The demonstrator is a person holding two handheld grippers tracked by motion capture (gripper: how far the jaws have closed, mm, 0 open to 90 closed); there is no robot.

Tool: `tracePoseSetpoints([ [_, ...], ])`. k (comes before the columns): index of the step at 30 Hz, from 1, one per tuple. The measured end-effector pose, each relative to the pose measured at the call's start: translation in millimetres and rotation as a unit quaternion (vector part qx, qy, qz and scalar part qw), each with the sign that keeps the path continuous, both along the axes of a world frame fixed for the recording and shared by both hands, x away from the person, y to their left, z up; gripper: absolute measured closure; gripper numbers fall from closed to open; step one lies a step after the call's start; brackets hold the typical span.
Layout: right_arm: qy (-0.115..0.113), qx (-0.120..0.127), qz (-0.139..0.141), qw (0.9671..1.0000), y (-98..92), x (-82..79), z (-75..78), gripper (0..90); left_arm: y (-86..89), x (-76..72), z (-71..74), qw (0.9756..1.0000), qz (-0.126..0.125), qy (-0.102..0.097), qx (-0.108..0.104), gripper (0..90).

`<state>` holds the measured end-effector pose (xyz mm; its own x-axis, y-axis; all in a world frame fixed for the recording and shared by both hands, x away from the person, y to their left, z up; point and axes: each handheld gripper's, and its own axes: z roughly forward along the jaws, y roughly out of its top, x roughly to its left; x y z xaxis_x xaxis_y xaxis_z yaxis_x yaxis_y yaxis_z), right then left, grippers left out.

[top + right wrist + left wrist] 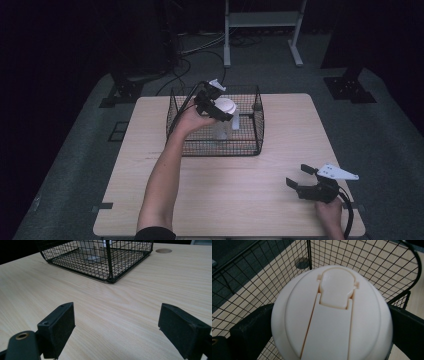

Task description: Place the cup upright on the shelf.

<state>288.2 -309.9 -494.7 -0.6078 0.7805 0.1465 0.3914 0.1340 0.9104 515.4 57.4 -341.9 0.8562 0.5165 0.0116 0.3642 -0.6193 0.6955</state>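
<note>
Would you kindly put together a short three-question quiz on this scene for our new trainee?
1. True or false: the left gripper is closed around the cream-lidded bottle inside the black wire basket.
2. How do the jaws of the right gripper stand? A) shut on the basket B) wide apart over bare wooden table C) shut on the bottle
3. Fill in: the lid's flip cap appears ____ (open/closed).

Key: 1 true; 2 B; 3 closed.
</note>
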Motion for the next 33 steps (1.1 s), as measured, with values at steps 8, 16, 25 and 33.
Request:
tracePoseSetpoints([
  [8,0.000,0.000,0.000,1.0000,0.1,-0.1,-0.2,12.8,5.4,-3.6,8.6,1.0000,-0.001,-0.008,-0.004,0.8],
  [16,-0.001,0.000,0.001,1.0000,0.0,0.1,-0.3,12.8,14.6,-12.8,22.3,0.9996,-0.001,-0.020,-0.021,0.8],
  [25,-0.001,-0.002,0.000,1.0000,0.3,0.4,-0.4,12.8,27.9,-23.2,32.1,0.9991,0.002,-0.032,-0.029,0.8],
  [33,0.000,-0.004,0.000,1.0000,0.8,0.1,-0.4,12.8,42.4,-33.6,33.5,0.9987,0.007,-0.038,-0.033,0.8],
])
